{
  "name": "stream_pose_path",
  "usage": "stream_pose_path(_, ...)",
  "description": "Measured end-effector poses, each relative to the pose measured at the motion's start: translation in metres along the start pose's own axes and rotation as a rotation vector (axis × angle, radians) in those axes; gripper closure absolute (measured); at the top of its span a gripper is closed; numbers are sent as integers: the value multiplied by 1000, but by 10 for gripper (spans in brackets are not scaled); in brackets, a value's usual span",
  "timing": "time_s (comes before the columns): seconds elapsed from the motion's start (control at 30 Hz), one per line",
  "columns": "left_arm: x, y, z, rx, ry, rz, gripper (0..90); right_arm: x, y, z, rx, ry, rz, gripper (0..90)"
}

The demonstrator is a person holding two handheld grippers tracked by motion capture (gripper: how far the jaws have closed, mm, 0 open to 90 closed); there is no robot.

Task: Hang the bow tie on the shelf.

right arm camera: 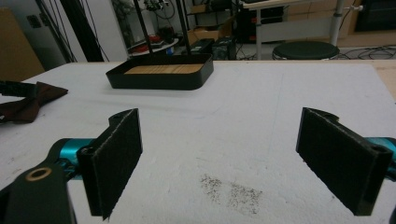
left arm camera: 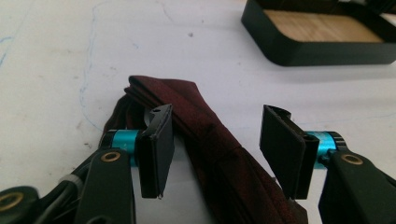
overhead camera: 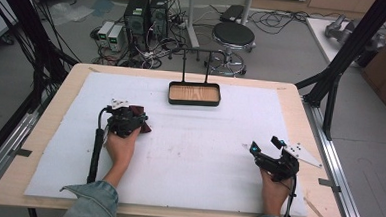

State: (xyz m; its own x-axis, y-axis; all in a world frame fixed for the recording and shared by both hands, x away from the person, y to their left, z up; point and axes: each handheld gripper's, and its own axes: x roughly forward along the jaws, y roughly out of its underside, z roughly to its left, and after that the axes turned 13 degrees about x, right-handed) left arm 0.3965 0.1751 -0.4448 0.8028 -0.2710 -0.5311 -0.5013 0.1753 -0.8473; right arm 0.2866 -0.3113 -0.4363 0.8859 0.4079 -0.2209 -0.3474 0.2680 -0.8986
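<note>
Nothing is sitting in the tray (overhead camera: 194, 101) yet. Left tongs (left arm camera: 215, 151) are straddling, jaws apart, the maroon cloth (left arm camera: 212, 144) lying on the desk (overhead camera: 193, 153); right tongs (right arm camera: 233, 163) are hovering open, empty; gripping and moving are probably remaining.

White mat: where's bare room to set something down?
Free: the wide middle of the white mat, between the left gripper and right gripper, below the black tray. Also the far corners either side of the tray. Crowded: the left, where the open left gripper straddles the dark red cloth.
</note>
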Motion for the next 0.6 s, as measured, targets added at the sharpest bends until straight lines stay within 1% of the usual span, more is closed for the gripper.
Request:
stream_pose_path(0.07, 2, -1, 0, -1, -20, 15, 454, 0, 0, 0, 0, -1, 0, 134)
stream_pose_path(0.13, 3, -1, 0, -9, -27, 35, 470, 0, 0, 0, 0, -1, 0, 134)
stream_pose_path(0.2, 5, -2, -1, -1, -40, 56, 488, 0, 0, 0, 0, -2, 0, 134)
stream_pose_path(0.33, 8, -2, -2, 4, -41, 81, 539, 0, 0, 0, 0, -2, 1, 134)
stream_pose_path(0.4, 8, -2, 0, -5, -22, 84, 606, 0, 0, 0, -1, -2, 0, 134)
stream_pose_path(0.47, 7, -2, 0, 4, -4, 73, 693, 0, 0, 0, 1, -2, 1, 134)
stream_pose_path(0.53, 5, -3, -1, 23, 10, 67, 725, 0, 0, 0, -1, -1, 0, 134)
stream_pose_path(0.57, 3, -5, -1, 34, 31, 63, 730, 0, 0, 0, -1, -1, 0, 134)
stream_pose_path(0.6, 1, -7, -1, 47, 41, 57, 734, 0, 0, 0, 0, -1, 1, 134)
